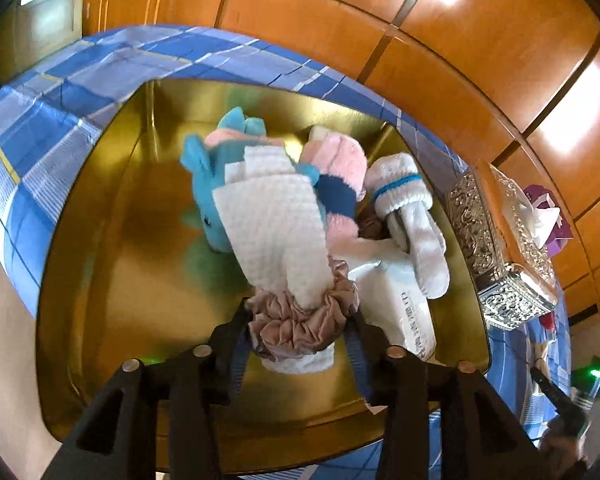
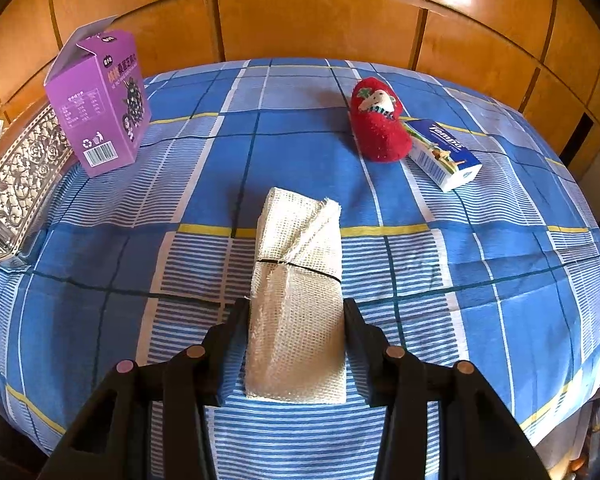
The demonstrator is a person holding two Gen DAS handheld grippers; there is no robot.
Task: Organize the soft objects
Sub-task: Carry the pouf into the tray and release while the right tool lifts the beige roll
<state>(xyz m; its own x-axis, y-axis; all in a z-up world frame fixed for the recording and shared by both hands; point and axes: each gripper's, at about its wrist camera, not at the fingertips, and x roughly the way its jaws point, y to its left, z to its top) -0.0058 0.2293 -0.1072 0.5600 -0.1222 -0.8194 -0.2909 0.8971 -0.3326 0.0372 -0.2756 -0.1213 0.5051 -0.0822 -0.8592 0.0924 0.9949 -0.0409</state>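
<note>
The left tongs (image 1: 300,332) are clamped on a rolled white towel (image 1: 276,228) ringed by a taupe scrunchie (image 1: 300,320), held over the gold tray (image 1: 112,264) beside a blue plush (image 1: 208,184). The right tongs (image 2: 296,320) grip a folded cream mesh cloth (image 2: 296,280) on the checked surface (image 2: 500,300); a red plush (image 2: 380,124) lies toward 1 o'clock, a purple box (image 2: 100,104) toward 10 o'clock.

A gold metal tray (image 1: 112,264) sits on a blue checked tablecloth (image 1: 52,120). In the tray, a rolled white waffle cloth (image 1: 272,232) banded by a taupe satin scrunchie (image 1: 296,320) lies over a blue plush toy (image 1: 208,184). To its right lie pink fluffy socks (image 1: 340,160), then white socks (image 1: 404,196), with a white tissue pack (image 1: 396,304) in front of them. An embossed silver box (image 1: 496,248) stands right of the tray.

In the right wrist view, a cream mesh cloth roll (image 2: 296,280) lies at the middle of the tablecloth (image 2: 500,280). Behind it to the right, a red plush slipper (image 2: 380,124) touches a white tissue packet (image 2: 444,156). Far left, a purple carton (image 2: 100,108) stands beside the silver box (image 2: 16,184).
</note>
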